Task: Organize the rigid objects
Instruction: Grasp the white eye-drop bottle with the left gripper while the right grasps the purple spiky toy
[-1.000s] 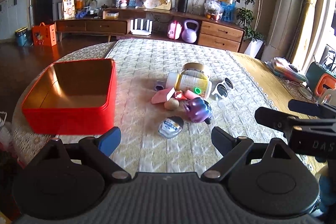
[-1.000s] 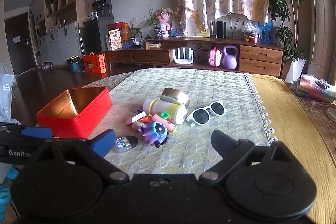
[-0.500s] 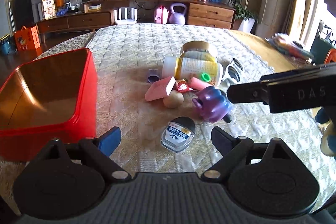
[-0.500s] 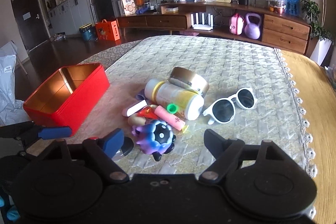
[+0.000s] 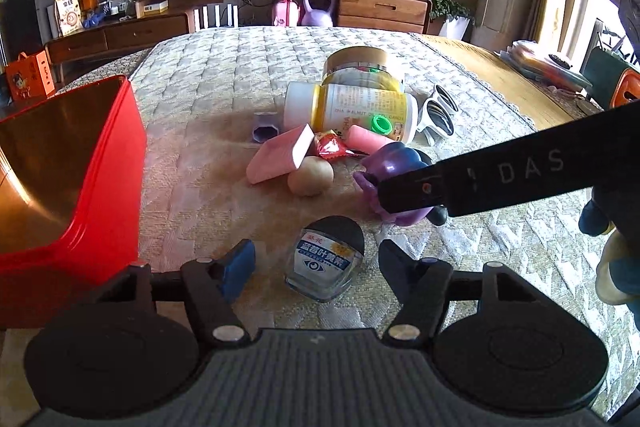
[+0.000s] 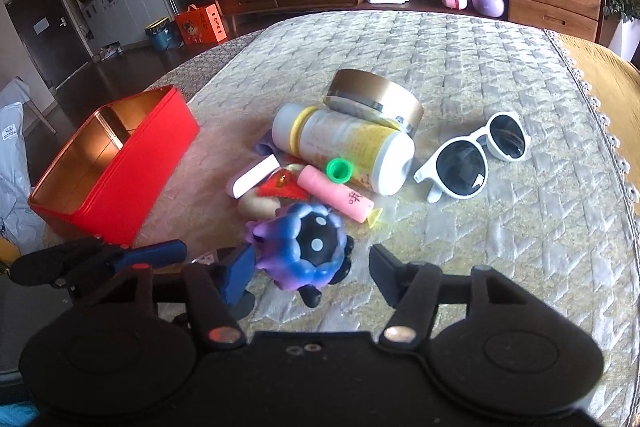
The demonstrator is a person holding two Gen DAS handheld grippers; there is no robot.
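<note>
A heap of small objects lies mid-table: a white-and-yellow bottle (image 5: 352, 111), a gold-lidded jar (image 6: 376, 101), white sunglasses (image 6: 476, 155), a pink block (image 5: 280, 155), a pink tube (image 6: 336, 193), a round beige piece (image 5: 310, 179) and a purple toy (image 6: 308, 247). A small flat glass bottle (image 5: 326, 261) lies between the open fingers of my left gripper (image 5: 316, 259). My right gripper (image 6: 310, 263) is open around the purple toy, jaws apart from it. An open red tin (image 5: 76, 167) stands left.
The table has a quilted cloth (image 6: 500, 67) with a fringed right edge. A wooden sideboard (image 5: 280, 3) with a kettlebell and clutter stands behind. Books and bags lie at the far right in the left wrist view (image 5: 548, 63).
Both grippers have moved forward and down toward the heap. The left now has the small glass bottle between its fingers; the right now has the purple toy between its fingers.
</note>
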